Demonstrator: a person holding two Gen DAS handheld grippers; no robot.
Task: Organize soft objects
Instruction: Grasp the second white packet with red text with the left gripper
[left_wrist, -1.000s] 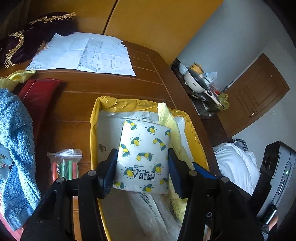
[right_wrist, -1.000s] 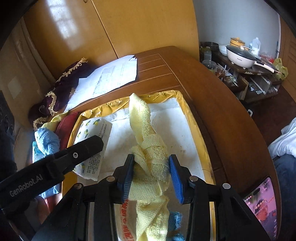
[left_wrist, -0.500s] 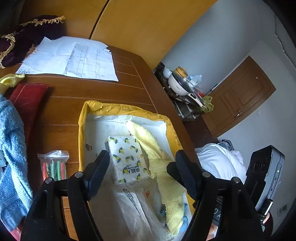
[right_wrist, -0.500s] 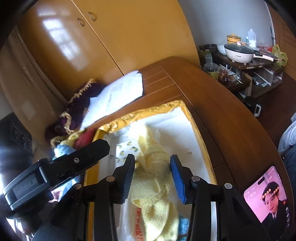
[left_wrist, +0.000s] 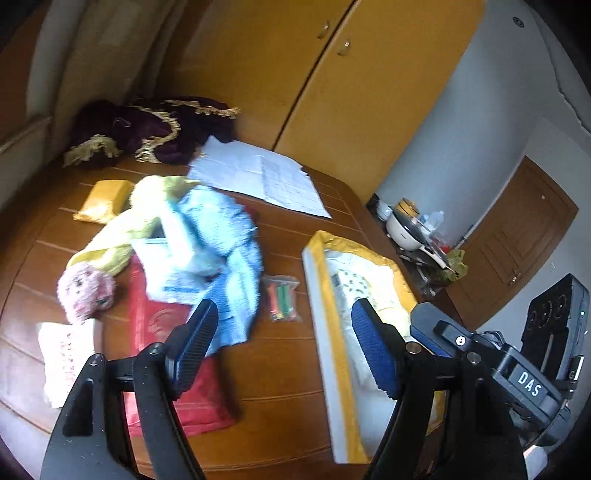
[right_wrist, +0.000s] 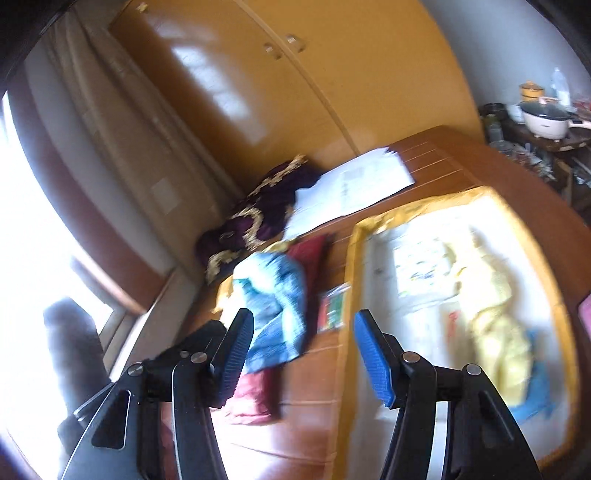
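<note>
L wrist: left gripper (left_wrist: 282, 345) wide open, empty, above table (left_wrist: 280, 369); blue towel (left_wrist: 236, 258) in pile at left. R wrist: right gripper (right_wrist: 303, 352) spread wide, empty; yellow towel (right_wrist: 498, 314) & tissue pack (right_wrist: 421, 269) inside yellow-edged box (right_wrist: 351, 295).

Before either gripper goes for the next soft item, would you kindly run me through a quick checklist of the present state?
1. Left gripper open and empty: ok.
2. Right gripper open and empty: ok.
3. Yellow towel inside the yellow-rimmed box: ok.
4. Tissue pack inside the box: ok.
5. Blue towel put away: not ok, on the table in a pile.
6. Pink fluffy item free to grasp: cannot tell, blurred.
</note>
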